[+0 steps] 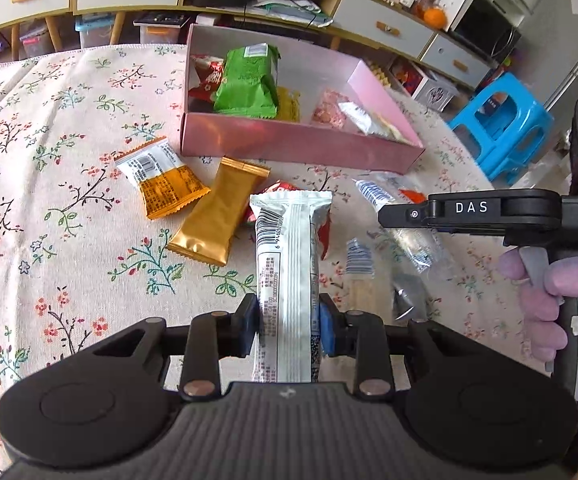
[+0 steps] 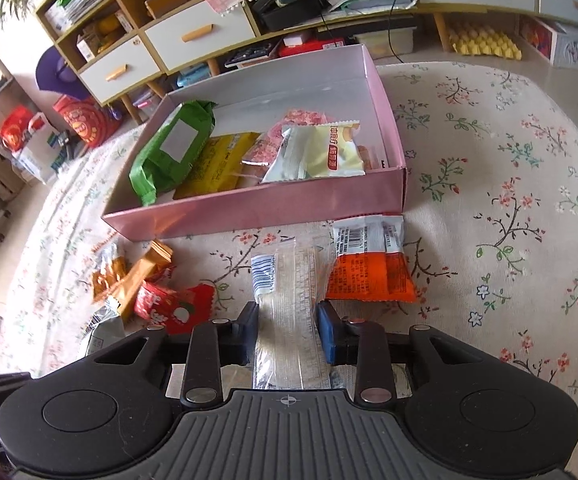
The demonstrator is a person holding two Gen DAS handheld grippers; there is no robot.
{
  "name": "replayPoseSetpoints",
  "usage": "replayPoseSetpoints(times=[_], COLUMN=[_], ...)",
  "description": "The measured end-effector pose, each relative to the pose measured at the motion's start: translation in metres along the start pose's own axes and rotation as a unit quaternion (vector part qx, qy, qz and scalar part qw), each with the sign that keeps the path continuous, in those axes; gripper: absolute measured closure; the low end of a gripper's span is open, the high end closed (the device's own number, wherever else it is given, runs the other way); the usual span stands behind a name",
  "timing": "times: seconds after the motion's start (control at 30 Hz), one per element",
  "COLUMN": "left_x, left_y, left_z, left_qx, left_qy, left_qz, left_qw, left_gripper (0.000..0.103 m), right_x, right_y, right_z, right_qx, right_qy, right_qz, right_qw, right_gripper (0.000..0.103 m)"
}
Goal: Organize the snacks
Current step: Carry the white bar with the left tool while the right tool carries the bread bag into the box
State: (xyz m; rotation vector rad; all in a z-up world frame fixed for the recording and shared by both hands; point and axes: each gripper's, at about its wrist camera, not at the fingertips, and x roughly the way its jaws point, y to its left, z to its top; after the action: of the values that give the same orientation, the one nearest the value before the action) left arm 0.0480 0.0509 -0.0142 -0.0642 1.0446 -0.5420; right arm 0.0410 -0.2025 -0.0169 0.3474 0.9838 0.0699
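My left gripper (image 1: 289, 326) is shut on a long white snack bar (image 1: 291, 264) that points toward the pink box (image 1: 289, 148). In the right wrist view, my right gripper (image 2: 287, 328) is shut on a clear-wrapped snack stick (image 2: 285, 292) in front of the pink box (image 2: 257, 212). The box holds a green packet (image 1: 249, 80), a yellow packet (image 2: 217, 164), a pale yellow packet (image 2: 325, 152) and others. Loose on the floral cloth lie a gold bar (image 1: 217, 212), an orange-and-white packet (image 1: 161, 178), a red packet (image 2: 165, 306) and an orange packet (image 2: 369, 268).
The right gripper's body marked DAS (image 1: 469, 212), held by a hand (image 1: 549, 304), crosses the right of the left wrist view. More clear wrappers (image 1: 413, 240) lie under it. A blue stool (image 1: 501, 124) and drawer cabinets (image 2: 193, 40) stand beyond the table edge.
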Motion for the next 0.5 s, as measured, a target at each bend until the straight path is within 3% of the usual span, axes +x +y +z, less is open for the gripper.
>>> replayPoseSetpoints(times=[0.5], left_x=[-0.020], left_y=[0.005], left_z=[0.024], left_qx=[-0.033], left_qy=[-0.048], left_qz=[-0.010], left_qw=[0.9983], left_gripper=[0.075], right_x=[-0.036], right_y=[-0.002], right_z=[0.018], right_qx=[0.054], right_qy=[-0.025], right_qz=[0.064], right_qw=[0.996], right_gripper=[0.073])
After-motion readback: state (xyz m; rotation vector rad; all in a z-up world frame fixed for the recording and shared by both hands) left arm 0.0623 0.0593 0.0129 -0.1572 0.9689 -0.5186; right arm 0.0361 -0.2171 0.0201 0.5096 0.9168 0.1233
